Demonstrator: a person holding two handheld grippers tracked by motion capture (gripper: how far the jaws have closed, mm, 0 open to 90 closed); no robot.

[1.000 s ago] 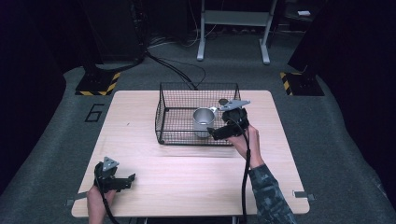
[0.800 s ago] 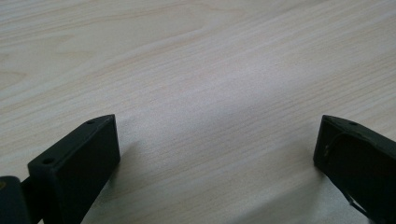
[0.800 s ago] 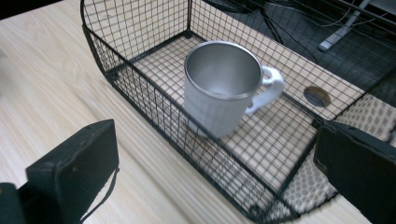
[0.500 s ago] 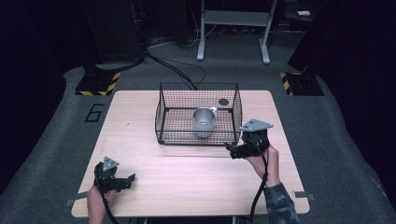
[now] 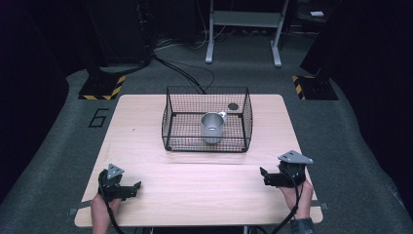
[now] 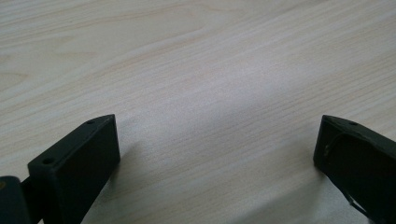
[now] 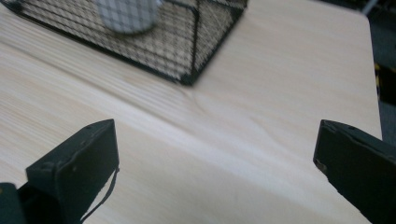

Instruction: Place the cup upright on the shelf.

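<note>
Tabletop now hosts withdrawn right gripper (image 5: pixel 265 176), cup (image 5: pixel 212 126) caged.

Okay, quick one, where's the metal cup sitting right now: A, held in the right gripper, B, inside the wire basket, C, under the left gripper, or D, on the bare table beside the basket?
B: the metal cup stands inside the wire basket, while the right gripper and the left gripper are both open and hold nothing near the table's front edge.

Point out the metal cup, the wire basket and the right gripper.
metal cup (image 5: pixel 212 127), high view, on its side wall.
wire basket (image 5: pixel 206 149), high view, on its near bottom rim.
right gripper (image 5: pixel 263 176), high view, midway between its fingertips.
</note>
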